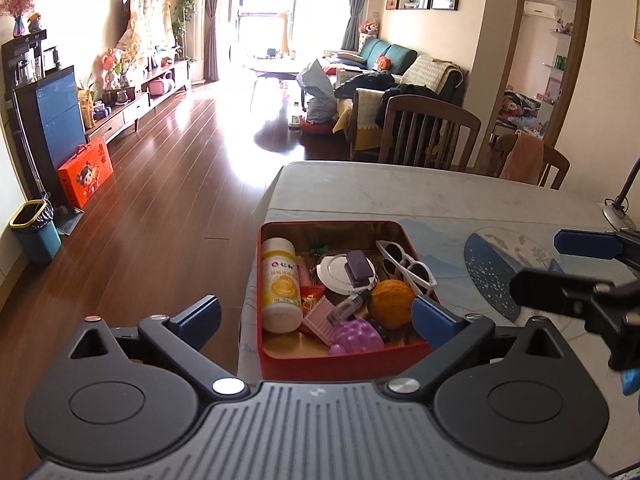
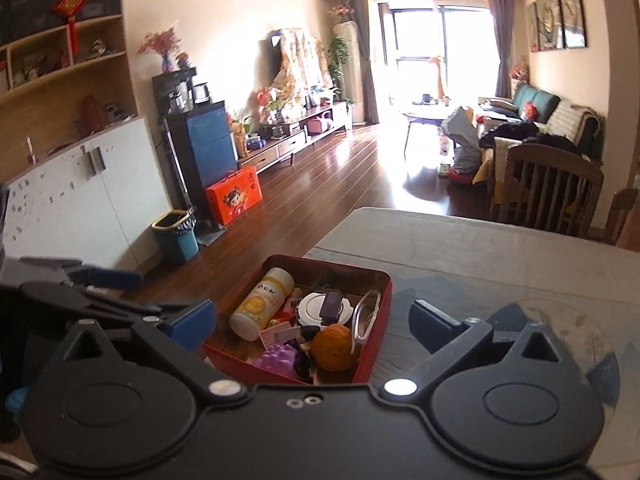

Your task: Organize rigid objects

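A red tin box (image 1: 340,360) sits at the near corner of a grey marbled worktop (image 1: 420,192), close to the edge that drops off to a dark wooden floor (image 1: 160,200). The box is open and crowded with small things: a white bottle with a yellow label (image 1: 280,284) lies along its left side, a round white disc (image 1: 340,274) with a purple block (image 1: 358,266) on top sits in the middle, and white-framed sunglasses (image 1: 406,266) rest against the right wall. Nearer the camera are an orange (image 1: 390,302), a pink ridged piece (image 1: 320,316) and a purple bumpy toy (image 1: 358,338). The left gripper (image 1: 318,312) hovers just in front of the box with its jaws spread wide, one blue-tipped finger off the worktop's edge on the left, the other over the box's near right corner, nothing held between them. The right gripper (image 2: 312,320) is also just before the box, jaws spread wide and empty; in the left wrist view it shows at the right edge, above a round blue placemat (image 1: 496,276). Beyond the worktop are wooden chairs (image 1: 428,128), a sofa and a bright window.
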Motion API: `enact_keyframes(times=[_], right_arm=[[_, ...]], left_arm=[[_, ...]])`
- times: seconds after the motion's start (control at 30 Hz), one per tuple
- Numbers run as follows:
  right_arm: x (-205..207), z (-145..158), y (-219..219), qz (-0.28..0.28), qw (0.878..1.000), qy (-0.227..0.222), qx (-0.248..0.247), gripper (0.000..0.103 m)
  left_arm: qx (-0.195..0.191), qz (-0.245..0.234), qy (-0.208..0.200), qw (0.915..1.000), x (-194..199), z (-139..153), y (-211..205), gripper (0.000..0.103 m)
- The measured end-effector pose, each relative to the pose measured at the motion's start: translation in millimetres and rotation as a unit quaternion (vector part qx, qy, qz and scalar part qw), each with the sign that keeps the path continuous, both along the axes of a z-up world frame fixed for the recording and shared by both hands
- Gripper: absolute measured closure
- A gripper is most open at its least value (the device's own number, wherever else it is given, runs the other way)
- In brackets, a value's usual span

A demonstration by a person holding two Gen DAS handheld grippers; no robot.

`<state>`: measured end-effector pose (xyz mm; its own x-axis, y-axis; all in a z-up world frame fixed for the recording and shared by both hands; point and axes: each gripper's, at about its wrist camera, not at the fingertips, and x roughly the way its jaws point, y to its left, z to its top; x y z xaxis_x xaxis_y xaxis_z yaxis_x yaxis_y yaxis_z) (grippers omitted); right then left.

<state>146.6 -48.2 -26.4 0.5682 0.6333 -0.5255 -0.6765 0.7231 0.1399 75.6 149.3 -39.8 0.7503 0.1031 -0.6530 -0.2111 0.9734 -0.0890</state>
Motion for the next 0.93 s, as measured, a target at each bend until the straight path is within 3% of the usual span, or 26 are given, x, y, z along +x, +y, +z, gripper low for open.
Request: enact_keyframes(times=[0.93], right_arm=[[-4.3, -14.8, -39.1, -0.029, 0.999, 0.021, -0.007, 0.0]], left_arm=[[-0.008, 0.004, 0.006, 0.9999, -13.2, 7.0, -48.4, 0.001]])
